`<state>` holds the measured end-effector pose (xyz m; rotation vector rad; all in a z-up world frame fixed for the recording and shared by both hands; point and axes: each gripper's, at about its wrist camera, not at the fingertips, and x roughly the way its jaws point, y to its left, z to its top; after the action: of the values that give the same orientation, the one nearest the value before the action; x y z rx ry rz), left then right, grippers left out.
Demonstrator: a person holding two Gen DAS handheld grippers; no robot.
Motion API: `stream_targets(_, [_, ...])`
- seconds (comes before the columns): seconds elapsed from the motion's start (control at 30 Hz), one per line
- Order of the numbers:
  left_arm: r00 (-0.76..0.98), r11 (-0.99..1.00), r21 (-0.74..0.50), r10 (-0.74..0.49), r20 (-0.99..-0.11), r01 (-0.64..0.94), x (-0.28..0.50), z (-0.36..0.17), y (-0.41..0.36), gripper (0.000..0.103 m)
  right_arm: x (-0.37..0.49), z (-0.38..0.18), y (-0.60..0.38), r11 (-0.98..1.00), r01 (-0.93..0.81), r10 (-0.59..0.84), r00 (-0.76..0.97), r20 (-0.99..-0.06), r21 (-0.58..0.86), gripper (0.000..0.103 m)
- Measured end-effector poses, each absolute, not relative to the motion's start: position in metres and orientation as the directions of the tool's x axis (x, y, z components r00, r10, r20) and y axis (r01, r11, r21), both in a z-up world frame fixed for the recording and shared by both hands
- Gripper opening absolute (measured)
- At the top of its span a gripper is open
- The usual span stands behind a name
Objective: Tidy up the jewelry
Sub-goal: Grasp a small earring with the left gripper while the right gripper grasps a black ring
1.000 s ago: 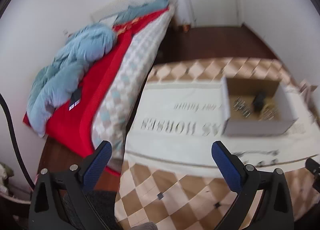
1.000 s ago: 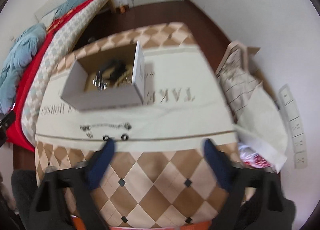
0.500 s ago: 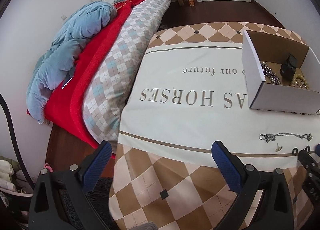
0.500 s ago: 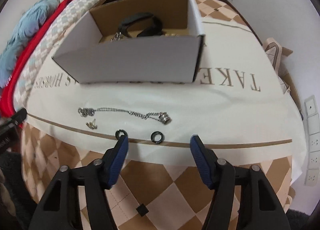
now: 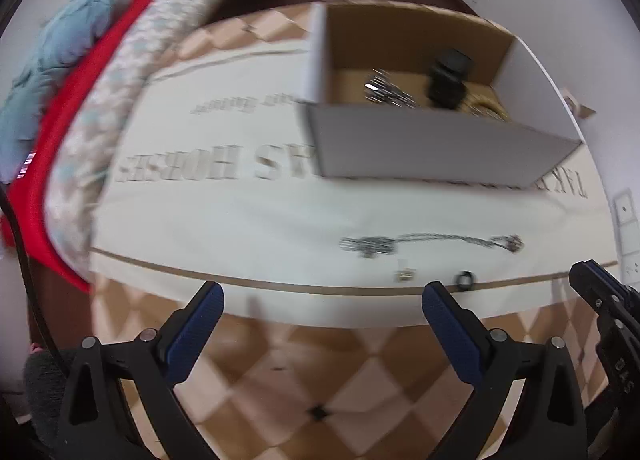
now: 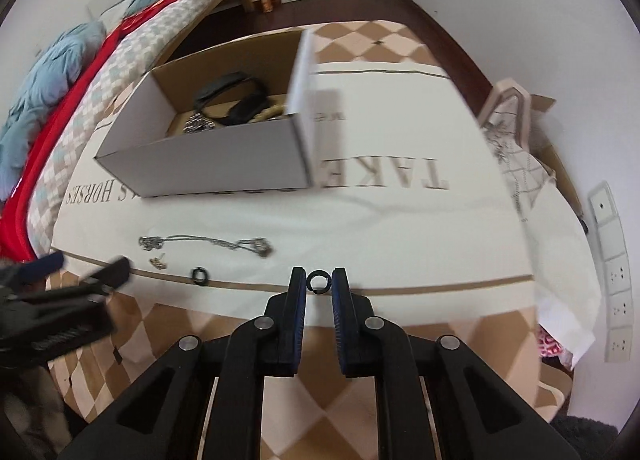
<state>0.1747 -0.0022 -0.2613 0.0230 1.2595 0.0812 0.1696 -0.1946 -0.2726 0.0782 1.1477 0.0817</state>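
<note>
A white cardboard box point(image 6: 208, 164) with jewelry inside stands on the cream cloth point(image 6: 400, 220); it also shows in the left wrist view point(image 5: 440, 144). My right gripper point(image 6: 319, 281) is shut on a small black ring point(image 6: 319, 281). A second black ring point(image 6: 200, 275), a small earring point(image 6: 157, 261) and a silver chain point(image 6: 208, 242) lie on the cloth to its left. In the left wrist view the chain point(image 5: 432, 240), earring point(image 5: 405, 274) and ring point(image 5: 465, 279) lie just past my open, empty left gripper point(image 5: 320, 312).
A bed with a red blanket point(image 6: 52, 108) and blue duvet point(image 6: 36, 72) runs along the left. A checked bag point(image 6: 516, 148) and wall sockets point(image 6: 612, 260) are at the right. The checked tablecloth point(image 6: 460, 340) hangs over the near edge.
My right gripper has closed around the right-hand black ring. My left gripper has swung right and closer to the box and the jewelry, still open.
</note>
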Motion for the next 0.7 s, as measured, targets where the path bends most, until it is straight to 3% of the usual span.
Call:
stream_targets(0.07, [0.304, 0.999, 0.039, 0.048, -0.952, -0.033, 0.176, -0.264, -0.010, 0.076, 0.167, -0.271, -0.205, 0.994, -0.007, 0.100, 0.407, -0.908, 0.107, 0.013])
stream_targets(0.1, [0.302, 0.999, 0.035, 0.042, -0.952, -0.029, 0.176, -0.265, -0.013, 0.071, 0.166, -0.271, -0.209, 0.995, -0.002, 0.096, 0.408, -0.908, 0.104, 0.013])
stream_targets(0.17, [0.298, 0.999, 0.034, 0.036, -0.954, -0.014, 0.177, -0.267, -0.020, 0.042, 0.164, -0.271, -0.216, 0.994, 0.013, 0.091, 0.407, -0.909, 0.106, 0.014])
stream_targets(0.23, [0.290, 1.000, 0.029, 0.029, -0.957, -0.003, 0.177, -0.271, -0.024, 0.028, 0.162, -0.271, -0.221, 0.994, 0.025, 0.088, 0.408, -0.909, 0.107, 0.014])
stream_targets(0.3, [0.300, 1.000, 0.032, 0.029, -0.953, 0.002, 0.176, -0.269, -0.027, 0.027, 0.162, -0.272, -0.223, 0.993, 0.035, 0.087, 0.409, -0.909, 0.110, 0.014])
stream_targets(0.37, [0.302, 0.999, 0.031, 0.027, -0.953, 0.008, 0.176, -0.270, -0.028, 0.013, 0.163, -0.273, -0.224, 0.993, 0.039, 0.086, 0.408, -0.909, 0.111, 0.014])
stream_targets(0.43, [0.307, 1.000, 0.029, 0.024, -0.951, 0.012, 0.174, -0.269, -0.029, 0.009, 0.162, -0.273, -0.225, 0.993, 0.039, 0.086, 0.408, -0.909, 0.111, 0.014])
stream_targets(0.7, [0.347, 0.999, 0.033, 0.020, -0.938, 0.032, 0.170, -0.260, -0.031, 0.006, 0.162, -0.268, -0.227, 0.992, 0.042, 0.092, 0.424, -0.901, 0.121, 0.014])
